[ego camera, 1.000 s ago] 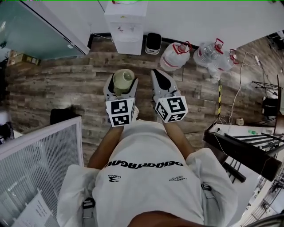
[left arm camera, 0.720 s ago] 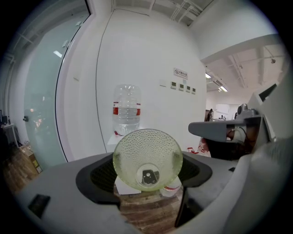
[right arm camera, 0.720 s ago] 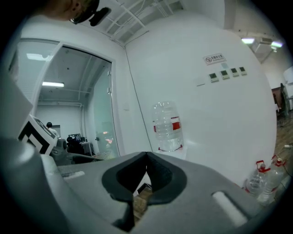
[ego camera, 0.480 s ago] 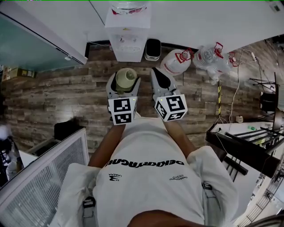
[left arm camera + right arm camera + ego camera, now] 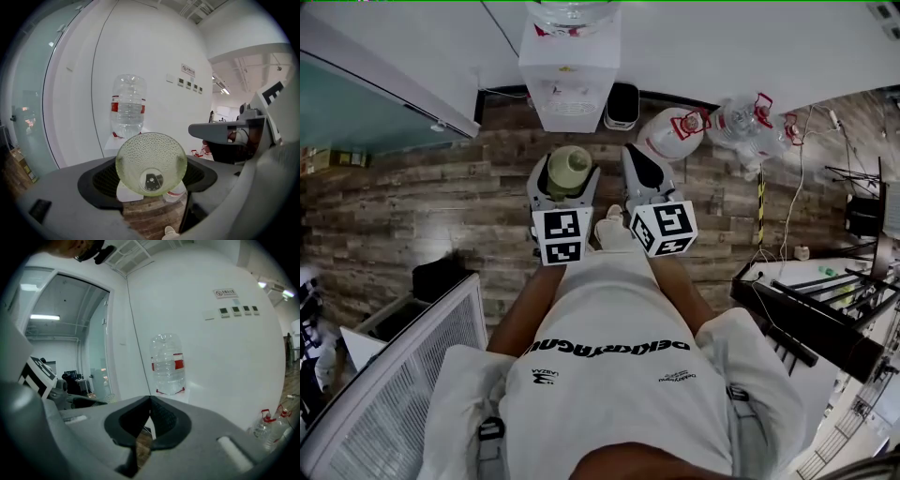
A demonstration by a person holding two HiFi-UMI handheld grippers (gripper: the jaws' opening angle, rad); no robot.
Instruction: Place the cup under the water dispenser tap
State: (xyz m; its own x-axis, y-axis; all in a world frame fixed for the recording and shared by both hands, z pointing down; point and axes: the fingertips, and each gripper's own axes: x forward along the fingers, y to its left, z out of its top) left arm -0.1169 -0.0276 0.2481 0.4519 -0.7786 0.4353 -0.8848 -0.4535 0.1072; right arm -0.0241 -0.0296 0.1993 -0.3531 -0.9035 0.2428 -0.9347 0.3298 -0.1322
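Cup (image 5: 568, 166), judged light and crushable, is clasped sidewise by left gripper (image 5: 151, 175); dispenser (image 5: 568, 77) at 12 o'clock; right gripper (image 5: 149, 414) is clenched empty.

Ahead of my left claw (image 5: 152, 174), the cup (image 5: 151, 161) fills the gap and blocks the front of the water dispenser (image 5: 570, 89). Its taps are hidden there, and only the bottle (image 5: 128, 112) shows above the cup's rim. Where my pads meet the cup's wall I cannot see. Beyond my right claw (image 5: 150, 420), the closed jaws cover the dispenser's cabinet too. In the head view the bottle is cut off by the top edge and the taps are too small to make out. The sign (image 5: 225, 293) high to the right of my right claw is too small to read. The spare bottles (image 5: 269, 427) low to its right are clipped by the picture's rim.
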